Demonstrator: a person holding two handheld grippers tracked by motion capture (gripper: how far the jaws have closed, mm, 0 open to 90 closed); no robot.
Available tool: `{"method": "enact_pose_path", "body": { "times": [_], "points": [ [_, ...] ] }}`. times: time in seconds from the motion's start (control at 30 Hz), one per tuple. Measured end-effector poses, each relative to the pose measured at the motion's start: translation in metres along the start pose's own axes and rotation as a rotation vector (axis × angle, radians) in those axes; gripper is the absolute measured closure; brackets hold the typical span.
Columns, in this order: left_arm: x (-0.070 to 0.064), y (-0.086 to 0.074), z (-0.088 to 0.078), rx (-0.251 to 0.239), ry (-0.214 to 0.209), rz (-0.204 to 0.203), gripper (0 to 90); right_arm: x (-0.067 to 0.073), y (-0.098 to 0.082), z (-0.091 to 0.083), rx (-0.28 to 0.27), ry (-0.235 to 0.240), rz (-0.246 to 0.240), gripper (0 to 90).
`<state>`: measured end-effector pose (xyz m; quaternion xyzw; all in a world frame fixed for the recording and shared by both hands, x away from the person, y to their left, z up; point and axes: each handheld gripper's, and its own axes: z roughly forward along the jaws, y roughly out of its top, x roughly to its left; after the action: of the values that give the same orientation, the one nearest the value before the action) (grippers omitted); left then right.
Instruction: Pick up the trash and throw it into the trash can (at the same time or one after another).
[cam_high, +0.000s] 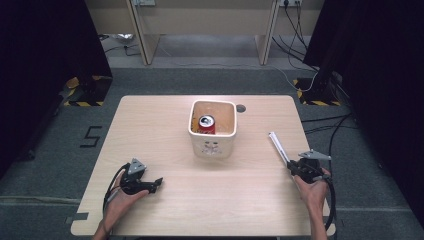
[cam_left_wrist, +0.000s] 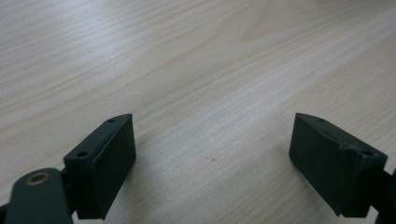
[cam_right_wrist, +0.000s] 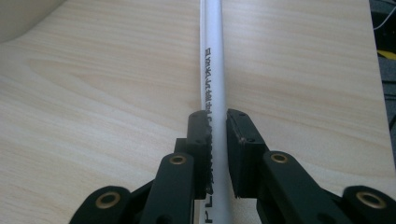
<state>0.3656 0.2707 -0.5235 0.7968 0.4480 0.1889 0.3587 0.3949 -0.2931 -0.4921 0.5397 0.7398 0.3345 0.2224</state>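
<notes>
**A:** Panel one, the high view. What am I holding?

**B:** Your right tool (cam_high: 291, 169) sits near the right edge of the table (cam_high: 150, 130), clenched on one end of a white tube (cam_high: 278, 146). The tube runs from the jaws away from you and slightly leftward, low over the wood; whether its far end touches the surface I cannot tell.

**A:** Confirmed in the right gripper view: my right tool (cam_right_wrist: 217, 122) has both black jaws pressed against the sides of the white tube (cam_right_wrist: 212, 56), which runs straight up the frame between them. Dark printed lettering runs along its length. And the left side?

**B:** Your left tool (cam_high: 156, 183) lies near the front left of the table, cradled in your left hand (cam_high: 122, 200), its tip pointing right. It is well apart from the tube.

**A:** In the left gripper view my left tool (cam_left_wrist: 212, 140) is released: jaws standing wide apart, bare wood grain between them.

**B:** At the table's middle, toward the far edge, stands a white square container (cam_high: 212, 127) with a light-coloured inside. A red can (cam_high: 206, 123) stands upright in it, silver top showing. The tube's far end lies to the right of the container, apart from it.

**A:** A pale curved corner of that container (cam_right_wrist: 23, 16) shows at the upper left of the right gripper view.
</notes>
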Motion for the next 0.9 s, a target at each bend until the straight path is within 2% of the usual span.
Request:
{"method": "enact_pose_path", "body": {
  "times": [0.5, 0.73, 0.9],
  "points": [
    [0.0, 0.0, 0.0, 0.0, 0.0, 0.0, 13.8, 0.002, 0.019, -0.021, -0.088, 0.02, -0.009, 79.9],
    [0.0, 0.0, 0.0, -0.001, 0.0, -0.002, 13.8, 0.007, 0.035, -0.032, -0.136, 0.038, -0.019, 79.9],
    [0.0, 0.0, 0.0, -0.001, 0.0, -0.002, 13.8, 0.013, 0.049, -0.033, -0.156, 0.055, -0.03, 79.9]
  ]
}}
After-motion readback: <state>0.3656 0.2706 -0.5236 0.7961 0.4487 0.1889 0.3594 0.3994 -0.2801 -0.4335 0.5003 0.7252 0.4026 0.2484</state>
